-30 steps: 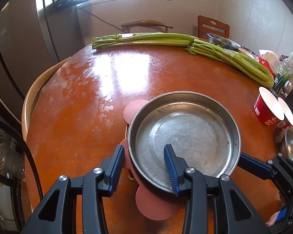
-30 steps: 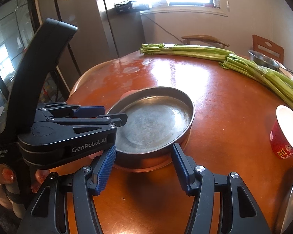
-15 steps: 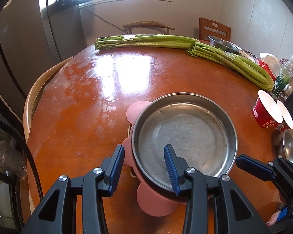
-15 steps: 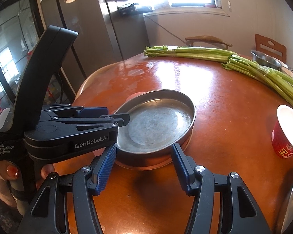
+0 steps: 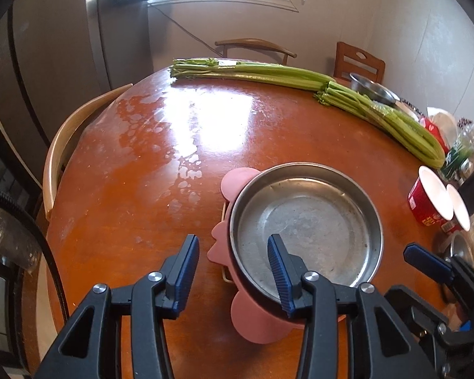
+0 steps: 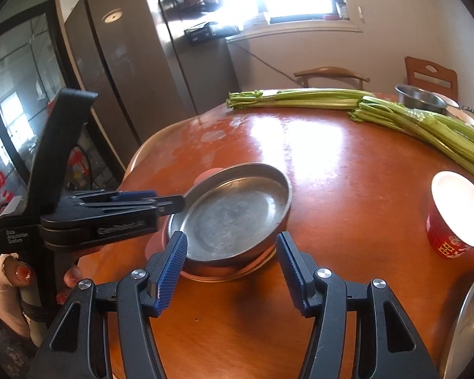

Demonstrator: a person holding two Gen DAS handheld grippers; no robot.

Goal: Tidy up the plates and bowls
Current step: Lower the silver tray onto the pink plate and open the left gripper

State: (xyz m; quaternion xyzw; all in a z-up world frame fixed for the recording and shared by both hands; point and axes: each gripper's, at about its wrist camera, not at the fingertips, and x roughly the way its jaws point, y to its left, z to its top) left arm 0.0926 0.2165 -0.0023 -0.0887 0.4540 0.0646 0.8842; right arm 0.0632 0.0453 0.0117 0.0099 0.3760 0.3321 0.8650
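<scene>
Steel pan [image 5: 306, 224], shallow and round, sits on a pink silicone mat [image 5: 237, 180] near the front of the round wooden desk [image 5: 161, 170], whose orange-brown top shines with window glare; two long bunches of celery [image 5: 268, 74] lie along the far edge, and beside them stands a small steel bowl [image 5: 373, 90]; a red paper cup [image 5: 428, 195] with a white inside stands to the right of the pan, well apart from it; wooden chairs [image 5: 256, 45] ring the desk. The left hand-held gripper [image 5: 233, 262] straddles the pan's near-left rim, one blue finger inside the pan and the other outside over the desk; its jaws have just been opening, they stand spread, and the outer pad is clear of the wall. The right hand-held gripper [image 6: 232, 265] hovers just in front of the pan's near side, jaws spread wide with nothing between the pads; a hand [image 6: 12, 281] grips the left tool's handle at the desk's edge.
</scene>
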